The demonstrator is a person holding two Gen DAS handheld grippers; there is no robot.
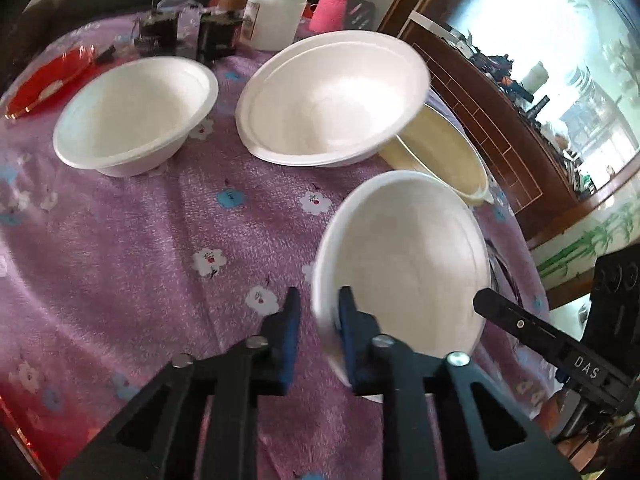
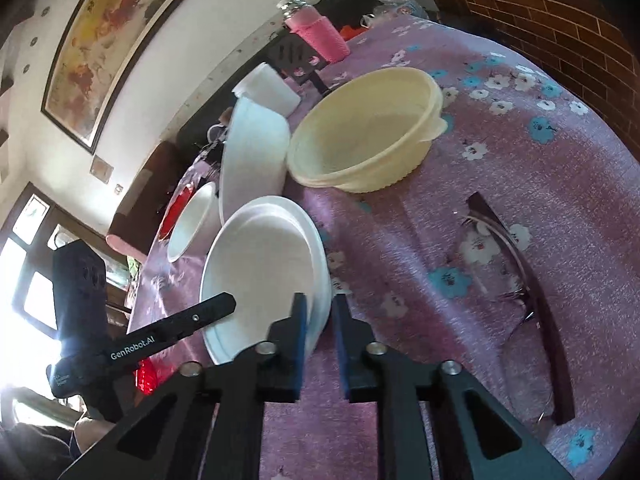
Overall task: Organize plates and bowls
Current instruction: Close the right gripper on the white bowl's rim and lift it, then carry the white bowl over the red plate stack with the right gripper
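Bowls and plates are spread over the purple flowered tablecloth [image 1: 140, 240]; I take the cream bowl [image 2: 364, 136] as landmark.

- Near white bowl [image 1: 404, 260]: just on my side of the cream bowl, tipped up on edge. Both of my grippers are on its rim, from opposite sides.
- Left gripper [image 1: 318, 320]: blue pads straddle the rim, one inside the wall, one outside. Outer pad shows a sliver of gap, so pinch looks light, but it has the rim.
- Right gripper [image 2: 320, 322]: same rim between its pads on the other side. Left pad touches the wall; right pad stands just off it. Narrowed around the rim, not clearly clamped.
- Large white plate-bowl [image 1: 332, 96]: beside the cream bowl, leaning with its edge over the cream rim.
- Small white bowl [image 1: 136, 112]: farther off from the cream bowl, beyond the large one, flat on the cloth.
- Behind the cream bowl at the table's far edge: white tub [image 1: 276, 12], pink knitted bottle cover [image 1: 334, 8]. Red plate [image 1: 48, 80] sits at the far side past the small bowl.

Step in hand, my reading: near bowl is gripped and tilted for carrying, to be nested with a like bowl. Stacking not yet done.

Next move needs: firm up right pinch or let it go, level the bowl, carry it over the small white bowl, centre it, lower until walls seat. Risk: thin rim flexing or slipping from a light hold.
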